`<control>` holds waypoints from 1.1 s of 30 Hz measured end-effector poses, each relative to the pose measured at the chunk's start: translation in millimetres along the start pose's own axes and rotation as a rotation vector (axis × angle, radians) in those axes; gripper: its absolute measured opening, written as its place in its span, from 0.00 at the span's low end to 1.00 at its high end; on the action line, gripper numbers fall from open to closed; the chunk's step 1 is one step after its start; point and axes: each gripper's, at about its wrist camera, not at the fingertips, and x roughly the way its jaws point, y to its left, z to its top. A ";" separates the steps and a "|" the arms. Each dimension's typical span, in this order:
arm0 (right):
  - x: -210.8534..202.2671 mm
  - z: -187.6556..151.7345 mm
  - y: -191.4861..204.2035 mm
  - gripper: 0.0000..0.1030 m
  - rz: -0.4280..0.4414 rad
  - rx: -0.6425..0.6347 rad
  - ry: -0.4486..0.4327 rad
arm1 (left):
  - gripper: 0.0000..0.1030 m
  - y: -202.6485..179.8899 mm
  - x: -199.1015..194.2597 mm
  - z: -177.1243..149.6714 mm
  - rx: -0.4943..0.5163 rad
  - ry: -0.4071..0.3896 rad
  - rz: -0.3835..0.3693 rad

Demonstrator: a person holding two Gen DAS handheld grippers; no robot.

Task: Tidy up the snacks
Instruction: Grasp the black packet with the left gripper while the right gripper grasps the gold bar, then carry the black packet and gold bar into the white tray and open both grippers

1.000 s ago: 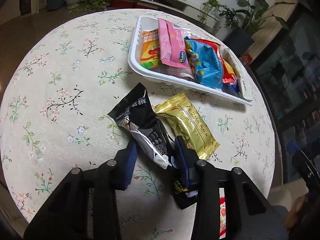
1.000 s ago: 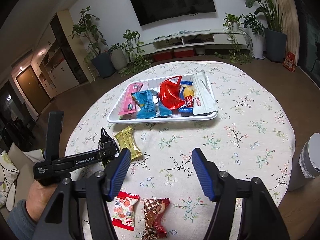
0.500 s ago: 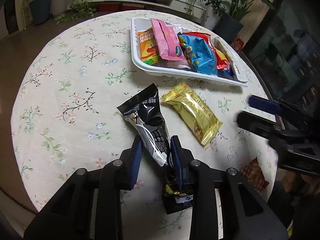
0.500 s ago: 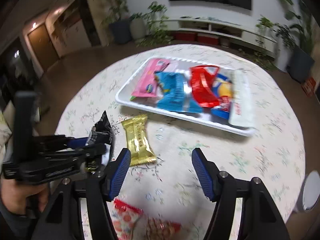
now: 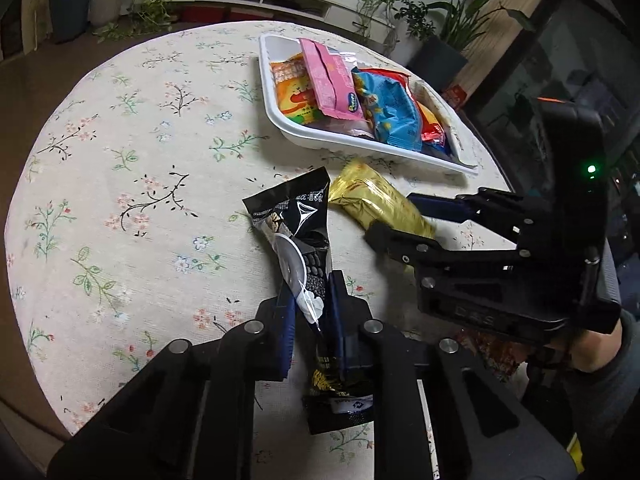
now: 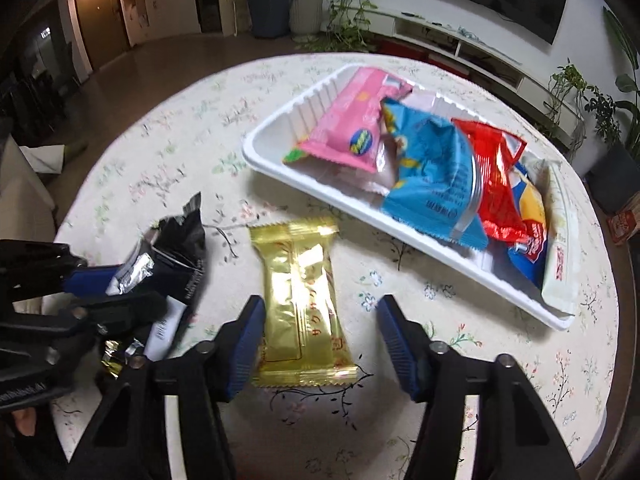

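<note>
My left gripper (image 5: 310,300) is shut on a black snack packet (image 5: 298,224), pinching its lower part; the packet also shows in the right wrist view (image 6: 176,252). A gold snack packet (image 6: 300,296) lies flat on the floral tablecloth, and it shows in the left wrist view (image 5: 376,204). My right gripper (image 6: 320,340) is open, its fingers on either side of the gold packet's near end; it appears in the left wrist view (image 5: 400,216). A white tray (image 6: 276,164) behind holds pink, blue, red and other snack packets.
The round table has a floral cloth (image 5: 120,200). A red-brown packet (image 5: 492,348) lies partly hidden under my right gripper in the left wrist view. The tray (image 5: 276,120) sits at the far right of the table, near its edge.
My left gripper has closed on the black packet and lifted it. My right gripper has moved down and left, and now straddles the gold packet, still open.
</note>
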 end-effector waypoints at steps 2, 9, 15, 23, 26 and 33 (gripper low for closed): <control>3.2 -1.8 0.4 0.47 -0.006 0.000 0.004 | 0.12 -1.9 1.6 -0.2 0.007 0.003 -0.003; -1.0 -6.1 -3.3 0.33 0.018 0.027 -0.016 | 0.10 -3.8 0.6 -0.9 0.010 0.000 -0.008; -23.9 -16.8 -12.7 0.33 0.053 0.097 -0.068 | 0.09 -6.7 -5.0 0.1 0.012 -0.013 -0.016; -75.9 -29.5 -34.0 0.33 0.084 0.199 -0.183 | 0.09 -16.4 -22.9 -3.7 0.024 -0.039 -0.027; -94.4 -37.6 -41.8 0.33 0.080 0.220 -0.219 | 0.09 -20.8 -31.6 -3.3 0.032 -0.049 -0.036; -135.0 -60.0 -84.1 0.33 0.045 0.318 -0.283 | 0.09 -33.1 -67.0 23.0 0.059 -0.125 -0.071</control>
